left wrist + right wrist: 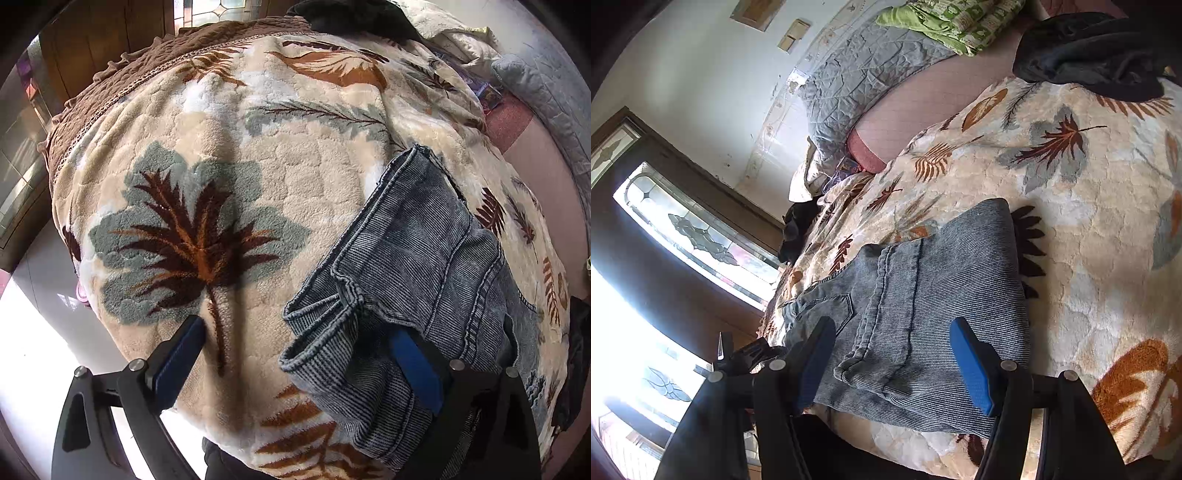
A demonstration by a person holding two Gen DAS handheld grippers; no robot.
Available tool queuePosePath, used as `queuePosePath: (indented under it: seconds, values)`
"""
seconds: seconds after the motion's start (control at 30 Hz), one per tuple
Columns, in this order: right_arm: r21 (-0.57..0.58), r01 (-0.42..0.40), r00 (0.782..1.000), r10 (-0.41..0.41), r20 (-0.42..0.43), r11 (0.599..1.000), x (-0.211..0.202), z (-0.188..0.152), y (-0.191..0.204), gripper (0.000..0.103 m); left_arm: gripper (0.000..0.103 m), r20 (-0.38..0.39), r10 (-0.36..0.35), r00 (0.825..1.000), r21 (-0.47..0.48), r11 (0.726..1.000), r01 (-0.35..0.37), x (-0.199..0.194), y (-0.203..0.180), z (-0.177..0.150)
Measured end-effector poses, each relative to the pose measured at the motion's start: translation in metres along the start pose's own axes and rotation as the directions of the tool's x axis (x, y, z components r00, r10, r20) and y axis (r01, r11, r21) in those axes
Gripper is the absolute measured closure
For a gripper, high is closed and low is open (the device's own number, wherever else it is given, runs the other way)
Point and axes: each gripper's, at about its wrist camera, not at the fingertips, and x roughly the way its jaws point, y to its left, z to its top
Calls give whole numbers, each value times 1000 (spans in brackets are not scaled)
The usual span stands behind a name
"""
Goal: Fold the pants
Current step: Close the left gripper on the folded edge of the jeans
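The pants (pixel 413 258) are grey-blue washed jeans, folded into a compact stack on a cream blanket with leaf prints (pixel 221 166). In the left wrist view they lie at the right, hems toward me. My left gripper (pixel 299 354) is open; its right finger (pixel 417 369) rests against the hem end, its left finger (pixel 181 354) over bare blanket. In the right wrist view the folded pants (pixel 923 295) lie between the wide-open fingers of my right gripper (pixel 894 358), which hovers at their near edge and holds nothing.
A dark garment (pixel 1100 51) lies at the blanket's far end, also in the left wrist view (pixel 351 18). A grey quilted pillow (pixel 864 74) and green bedding (pixel 953 22) lie by the wall. A brown ruffled cover (pixel 122 96) edges the bed. Windows (pixel 701 236) are to the side.
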Motion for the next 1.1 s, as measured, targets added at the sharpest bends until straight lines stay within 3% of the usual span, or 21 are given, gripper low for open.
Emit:
queuePosePath:
  seconds: [0.13,0.17,0.2,0.33,0.5,0.6,0.63,0.77,0.83,0.93,1.1]
  values:
    - [5,7,1000,-7,0,1000,2,1,-2,35,40,23,5,1000,42,999,-6,-6,-4,0]
    - [5,9,1000,-9,2,1000,2,1,-2,35,73,31,-30,999,54,998,28,-9,-6,0]
    - [4,10,1000,-10,4,1000,2,1,-2,35,79,16,-84,996,66,994,83,-10,-8,1]
    - [-1,16,1000,-16,10,1000,2,1,-2,35,80,24,-42,999,96,995,39,-14,-18,4]
    - [6,13,1000,-13,16,1000,-3,2,-5,35,75,2,-94,996,25,995,94,-15,-2,1]
    - [14,14,1000,-14,15,1000,-3,2,-7,35,54,-14,-124,992,-1,992,124,-14,6,-2]
    - [18,9,1000,-9,9,1000,-1,2,-7,35,40,-30,-139,990,-16,990,139,-13,8,-3]
    - [3,13,1000,-13,3,1000,2,0,-3,35,36,-22,-178,984,-57,983,176,-15,16,-14]
    - [-14,22,1000,-22,1,1000,3,0,-1,35,38,-14,-185,983,-56,981,184,-15,15,-15]
    - [-17,28,1000,-28,-10,999,6,-2,0,35,73,-31,-241,970,-44,970,240,-11,7,-11]
    - [-24,35,999,-35,-7,999,6,-2,-1,35,82,-20,-227,974,-30,974,226,-4,-2,-5]
